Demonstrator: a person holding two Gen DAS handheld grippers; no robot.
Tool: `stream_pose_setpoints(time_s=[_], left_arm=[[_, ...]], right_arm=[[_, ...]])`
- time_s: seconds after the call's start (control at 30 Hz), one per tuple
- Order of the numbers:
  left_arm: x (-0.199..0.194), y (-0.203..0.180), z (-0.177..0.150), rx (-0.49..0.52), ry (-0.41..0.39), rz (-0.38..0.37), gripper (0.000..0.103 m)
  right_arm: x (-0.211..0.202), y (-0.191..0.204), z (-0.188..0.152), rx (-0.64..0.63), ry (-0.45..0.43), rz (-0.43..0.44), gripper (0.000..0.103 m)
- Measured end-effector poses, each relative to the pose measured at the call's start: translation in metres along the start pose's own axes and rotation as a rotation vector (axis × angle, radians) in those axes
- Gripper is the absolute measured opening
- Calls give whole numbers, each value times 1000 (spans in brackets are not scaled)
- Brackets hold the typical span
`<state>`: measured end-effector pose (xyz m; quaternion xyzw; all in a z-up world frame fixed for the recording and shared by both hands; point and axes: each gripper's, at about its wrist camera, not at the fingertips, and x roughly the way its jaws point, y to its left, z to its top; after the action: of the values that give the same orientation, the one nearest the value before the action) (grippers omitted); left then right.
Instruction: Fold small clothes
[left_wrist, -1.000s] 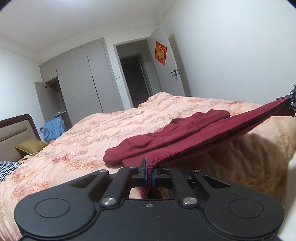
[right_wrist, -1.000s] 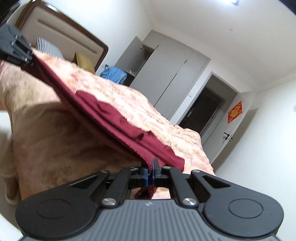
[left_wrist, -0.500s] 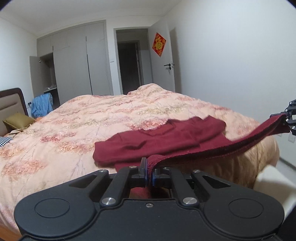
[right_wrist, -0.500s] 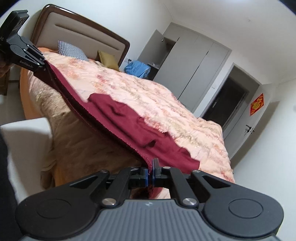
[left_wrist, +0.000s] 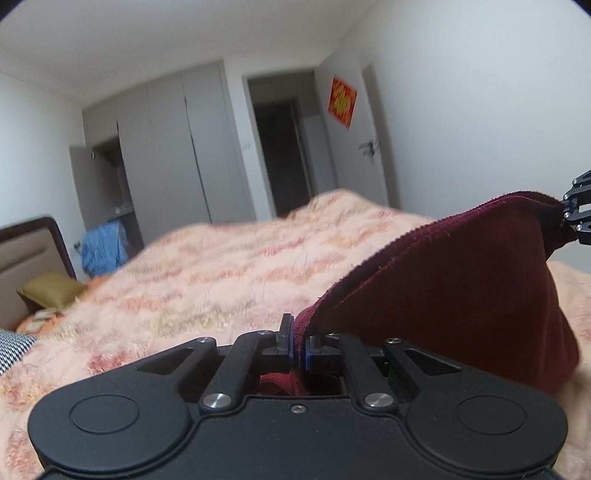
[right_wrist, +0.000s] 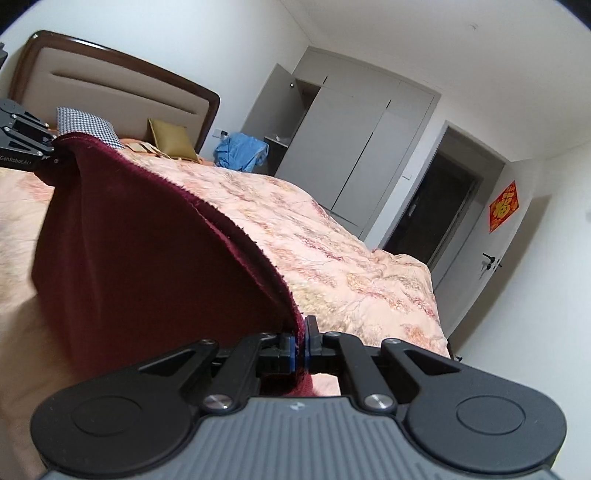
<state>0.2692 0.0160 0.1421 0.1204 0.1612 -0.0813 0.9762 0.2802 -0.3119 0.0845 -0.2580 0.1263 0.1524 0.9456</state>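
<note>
Garment (left_wrist: 461, 295) is now lifted off the bedspread (left_wrist: 229, 280): earlier most of it lay flat with sleeves spread and only the hem edge stretched taut, now it hangs as a doubled drape filling the right half of the left wrist frame and the left half of the right wrist frame. Left gripper (left_wrist: 296, 341) and right gripper (right_wrist: 300, 341) have risen and moved over the bed; the hem between them now arcs upward instead of running straight. Left view went motion-blurred.

maroon garment (left_wrist: 461, 295) – ribbed cloth, quilt (left_wrist: 229, 280) – fuzzy
</note>
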Motion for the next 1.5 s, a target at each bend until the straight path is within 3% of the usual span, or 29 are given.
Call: stream_pose_setpoints(time_s=[0.13, 0.33, 0.5, 0.67, 0.7, 0.8, 0.83, 0.87, 0.9, 1.1, 1.23, 1.37, 1.5], left_arm=[[72, 14, 2, -30, 116, -4, 5], [161, 29, -25, -85, 289, -64, 5], [206, 38, -54, -156, 376, -125, 6], [226, 49, -66, -249, 402, -167, 16], [228, 52, -67, -267, 403, -195, 19], [233, 64, -66, -312, 388, -267, 53], [235, 67, -66, -324, 396, -283, 71], [237, 70, -65, -338, 403, -300, 81], [237, 74, -64, -353, 397, -306, 82], [231, 97, -58, -457, 344, -266, 90], [222, 95, -59, -442, 322, -211, 96], [220, 74, -70, -325, 349, -93, 99], [226, 66, -85, -261, 382, 19, 99]], right_arm=[[66, -15, 8, -30, 70, 7, 5], [159, -23, -6, 7, 241, 97, 5], [214, -32, -36, 65, 338, 159, 5], [243, -38, -56, 144, 368, 208, 12], [251, -40, -57, 163, 371, 216, 17], [263, -48, -62, 224, 389, 241, 28], [267, -51, -65, 244, 398, 250, 30], [271, -54, -68, 264, 405, 259, 35], [273, -57, -70, 284, 412, 268, 40], [283, -72, -85, 403, 438, 251, 77], [277, -81, -89, 460, 394, 202, 95], [260, -85, -88, 449, 324, 105, 103], [261, -89, -94, 466, 346, 47, 103]])
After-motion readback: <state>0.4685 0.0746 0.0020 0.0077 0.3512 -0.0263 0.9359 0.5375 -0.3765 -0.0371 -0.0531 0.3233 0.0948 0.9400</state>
